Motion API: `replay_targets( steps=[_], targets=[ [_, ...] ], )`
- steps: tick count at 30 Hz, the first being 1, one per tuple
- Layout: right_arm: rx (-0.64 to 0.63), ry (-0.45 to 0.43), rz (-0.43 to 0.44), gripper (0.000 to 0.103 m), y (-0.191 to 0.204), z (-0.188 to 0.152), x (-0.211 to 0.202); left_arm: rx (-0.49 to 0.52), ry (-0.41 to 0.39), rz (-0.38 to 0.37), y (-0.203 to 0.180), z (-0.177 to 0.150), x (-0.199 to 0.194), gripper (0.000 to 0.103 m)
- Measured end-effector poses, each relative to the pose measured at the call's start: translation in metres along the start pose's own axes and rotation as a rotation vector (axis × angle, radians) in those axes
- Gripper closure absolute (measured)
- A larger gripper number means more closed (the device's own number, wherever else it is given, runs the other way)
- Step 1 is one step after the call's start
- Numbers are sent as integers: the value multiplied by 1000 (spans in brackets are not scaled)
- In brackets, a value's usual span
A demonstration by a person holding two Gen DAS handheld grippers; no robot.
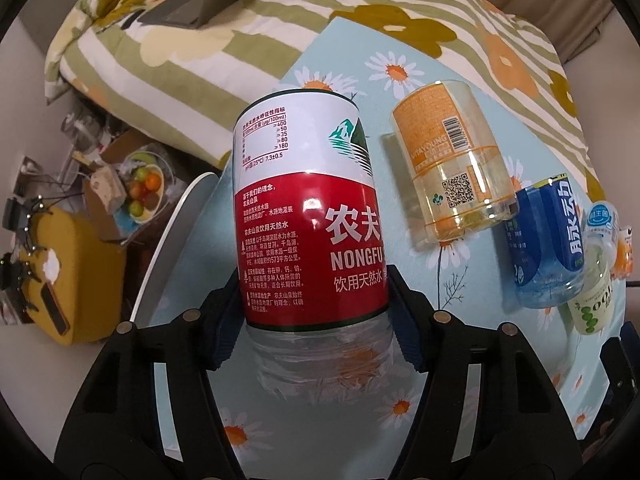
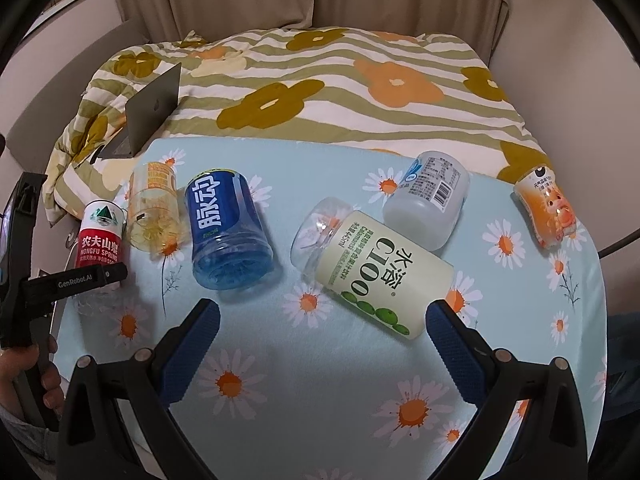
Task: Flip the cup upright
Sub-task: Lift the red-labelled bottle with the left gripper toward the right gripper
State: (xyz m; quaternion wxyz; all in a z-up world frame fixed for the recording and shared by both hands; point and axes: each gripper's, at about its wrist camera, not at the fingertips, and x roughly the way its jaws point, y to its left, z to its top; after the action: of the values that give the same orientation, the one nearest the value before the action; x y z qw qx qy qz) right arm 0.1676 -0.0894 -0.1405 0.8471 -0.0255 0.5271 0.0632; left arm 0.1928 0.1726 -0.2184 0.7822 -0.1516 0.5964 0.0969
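At the far left edge of the surface [image 2: 320, 360], the left claw [image 1: 310, 312] is clenched on the red cup [image 1: 308, 216], a cut-down Nongfu Spring bottle, with its blue pads pressing the lower part of the label from both sides. In the right wrist view the same red cup [image 2: 101, 236] looks close to vertical, label text the right way up, its clear ribbed base low against the daisy-print cloth; whether the base already touches the cloth I cannot tell. So the flip of this one seems nearly finished, with only setting down and letting go remaining. Moving right, the orange cup [image 2: 154, 208], the blue cup [image 2: 228, 232], the green C100 cup [image 2: 376, 276], the white cup [image 2: 430, 204] and the small cartoon cup [image 2: 548, 208] all lie on their sides, so most of the work appears undone. The right claw [image 2: 324, 344] is released, jaws spread wide, hovering near the green C100 cup without touching it. The left wrist view alone shows the grip contact up close; the right wrist view alone shows the whole row, the laptop [image 2: 150, 116] on the bed [image 2: 360, 92], and the person's left hand [image 2: 32, 372] on the handle.
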Motion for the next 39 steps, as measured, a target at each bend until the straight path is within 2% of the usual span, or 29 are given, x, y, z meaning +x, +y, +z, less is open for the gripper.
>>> replay_targets(
  steps=[10,15,20,26,30,33,39],
  targets=[
    [19,-51,37,0,-11,-14,-24,48,-74,-1,-18,-27,-40,34],
    [28,-89,55,0,-27,-28,-42,154,-111,-6,-46,-54,-68,34],
    [54,-138,70,0,-49,-46,-66,245,-114,-36,-86,-86,-82,34],
    [77,-175,46,0,-82,-72,-89,356,-97,-94,-140,-125,-81,34],
    [98,-176,20,0,-103,-89,-93,419,-65,-127,-176,-149,-66,34],
    [117,-166,-2,0,-117,-100,-91,444,-32,-135,-191,-161,-52,34],
    [157,-133,-30,0,-136,-119,-85,472,2,-123,-203,-163,-31,34]
  ],
)
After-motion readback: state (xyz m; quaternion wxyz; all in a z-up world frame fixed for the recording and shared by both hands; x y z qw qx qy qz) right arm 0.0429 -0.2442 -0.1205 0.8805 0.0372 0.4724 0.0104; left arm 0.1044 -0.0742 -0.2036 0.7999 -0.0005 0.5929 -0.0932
